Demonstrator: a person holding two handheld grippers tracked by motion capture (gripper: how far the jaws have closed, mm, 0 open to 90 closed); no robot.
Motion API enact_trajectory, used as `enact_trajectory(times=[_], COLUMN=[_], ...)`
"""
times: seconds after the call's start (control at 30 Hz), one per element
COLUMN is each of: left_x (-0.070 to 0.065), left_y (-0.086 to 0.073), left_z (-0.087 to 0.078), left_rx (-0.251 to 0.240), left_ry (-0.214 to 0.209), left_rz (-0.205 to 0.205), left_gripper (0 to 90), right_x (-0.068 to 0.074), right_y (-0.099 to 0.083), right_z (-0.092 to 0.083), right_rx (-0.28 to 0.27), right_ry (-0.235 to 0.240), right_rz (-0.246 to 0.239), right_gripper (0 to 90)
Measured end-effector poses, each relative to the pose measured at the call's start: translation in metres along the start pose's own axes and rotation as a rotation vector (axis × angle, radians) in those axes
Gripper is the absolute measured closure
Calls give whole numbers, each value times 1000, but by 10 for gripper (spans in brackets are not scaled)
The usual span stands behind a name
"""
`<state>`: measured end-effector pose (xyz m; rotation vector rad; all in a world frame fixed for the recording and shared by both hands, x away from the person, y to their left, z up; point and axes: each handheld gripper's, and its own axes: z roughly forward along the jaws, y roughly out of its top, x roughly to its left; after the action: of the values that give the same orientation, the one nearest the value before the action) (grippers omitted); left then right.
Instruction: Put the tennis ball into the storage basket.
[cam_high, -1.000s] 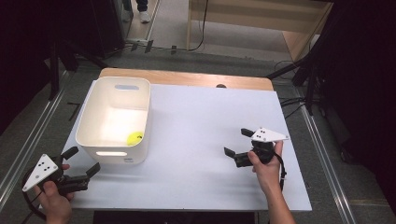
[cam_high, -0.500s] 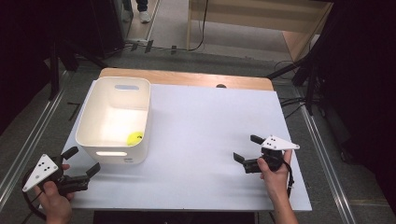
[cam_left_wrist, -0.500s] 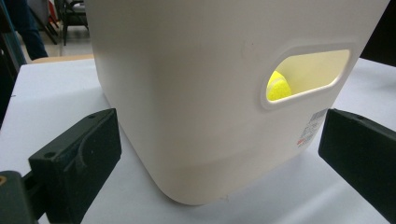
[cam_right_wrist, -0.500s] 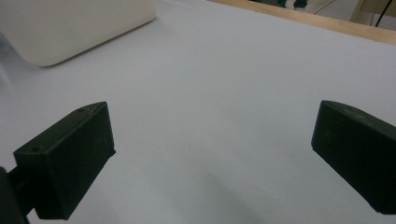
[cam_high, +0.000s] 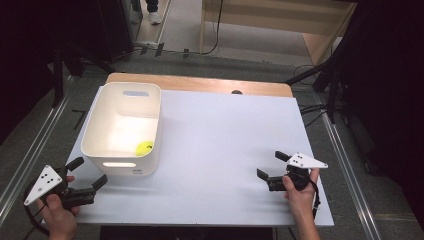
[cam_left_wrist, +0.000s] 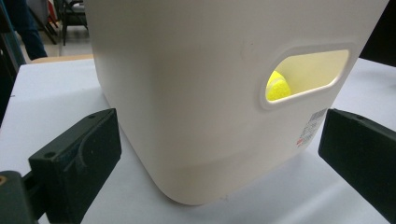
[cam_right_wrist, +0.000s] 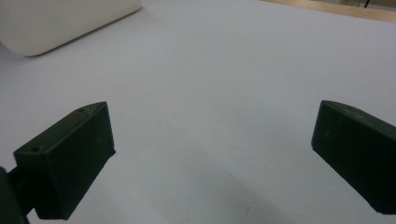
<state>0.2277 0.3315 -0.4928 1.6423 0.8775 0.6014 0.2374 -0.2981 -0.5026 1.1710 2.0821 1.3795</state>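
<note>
Resting in the near right corner of the white plastic bin (cam_high: 95, 131), the yellow ball (cam_high: 145, 147) looks delivered, and both the left gripper (cam_high: 90, 176) and right gripper (cam_high: 270, 166) gape wide, empty, apparently finished.

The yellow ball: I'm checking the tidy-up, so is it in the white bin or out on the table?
In. The yellow ball lies on the floor of the white bin, near its front corner.

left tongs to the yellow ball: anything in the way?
Yes. The ball lies inside the white bin, and the bin's near wall stands between it and the left tongs, which are open and low at table level. The ball shows through the handle cutout; the bin's top is open.
</note>
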Motion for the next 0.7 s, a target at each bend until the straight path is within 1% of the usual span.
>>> enact_trajectory(times=[0.13,0.2,0.3,0.37,0.4,0.53,0.6,0.7], left_x=[0,0,0,0,0,0,0,1], left_y=[0,0,0,0,0,0,1,1], left_z=[0,-1,-1,-1,-1,-1,-1,-1], left_rx=[1,-1,-1,-2,-2,-5,-6,-4], left_ry=[0,0,-1,-2,-2,-3,-2,-1], left_rz=[4,-1,0,0,0,-1,-2,-1], left_gripper=[0,0,0,0,0,0,0,0], right_x=[-1,-1,-3,-4,-5,-8,-10,-13], right_y=[-6,-8,-11,-13,-15,-21,-24,-28], right_z=[-4,-7,-12,-16,-18,-28,-32,-36], right_rx=[3,0,-14,-19,-21,-23,-27,-30], right_ry=[-8,-12,-17,-20,-23,-43,-51,-62], right_rz=[10,20,21,32,30,43,58,62], right_gripper=[0,0,0,0,0,0,0,0])
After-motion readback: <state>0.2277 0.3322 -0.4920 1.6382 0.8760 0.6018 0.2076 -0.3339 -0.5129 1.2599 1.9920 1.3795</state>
